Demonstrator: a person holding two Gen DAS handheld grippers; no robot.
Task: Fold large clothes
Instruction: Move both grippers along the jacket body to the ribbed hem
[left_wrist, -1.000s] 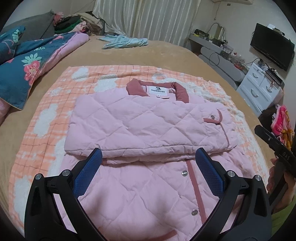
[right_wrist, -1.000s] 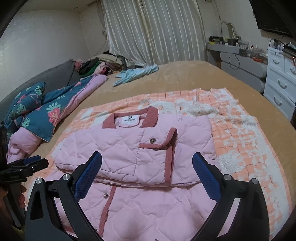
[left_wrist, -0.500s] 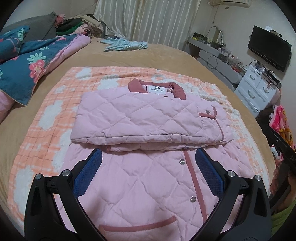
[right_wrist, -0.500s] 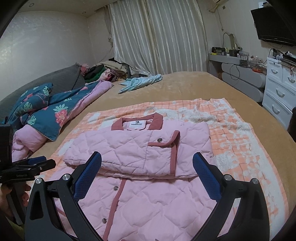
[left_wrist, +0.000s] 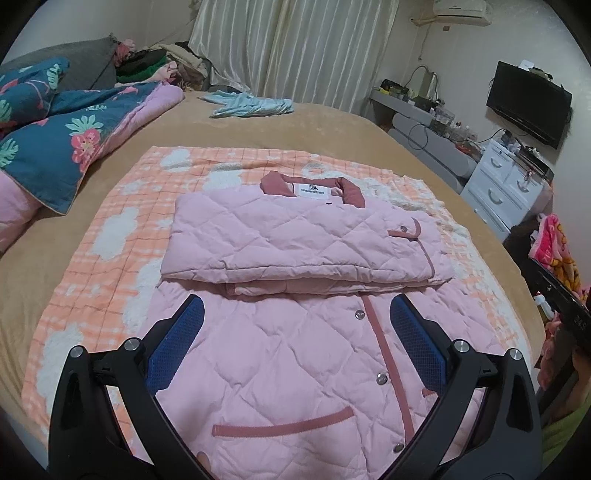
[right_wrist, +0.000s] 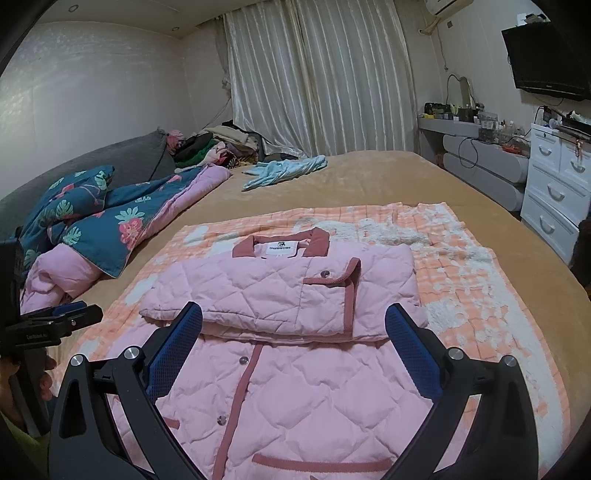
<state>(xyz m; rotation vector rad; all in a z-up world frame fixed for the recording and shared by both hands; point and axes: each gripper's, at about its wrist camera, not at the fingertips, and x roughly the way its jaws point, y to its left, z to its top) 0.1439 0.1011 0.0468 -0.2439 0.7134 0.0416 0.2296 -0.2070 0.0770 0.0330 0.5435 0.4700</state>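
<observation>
Hovering over pink quilted jacket (left_wrist: 280, 354) with sleeves folded across, left gripper (left_wrist: 295, 332) wide apart, right gripper (right_wrist: 293, 334) wide apart

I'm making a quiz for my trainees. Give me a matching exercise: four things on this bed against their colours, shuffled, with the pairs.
Things:
1. quilted jacket
2. blanket under it
3. floral quilt
4. small garment by the curtains

Colours:
A. orange-and-white check
B. pale blue
C. pink with dusty-rose trim
D. dark teal with pink flowers

Pairs: 1-C, 2-A, 3-D, 4-B
</observation>
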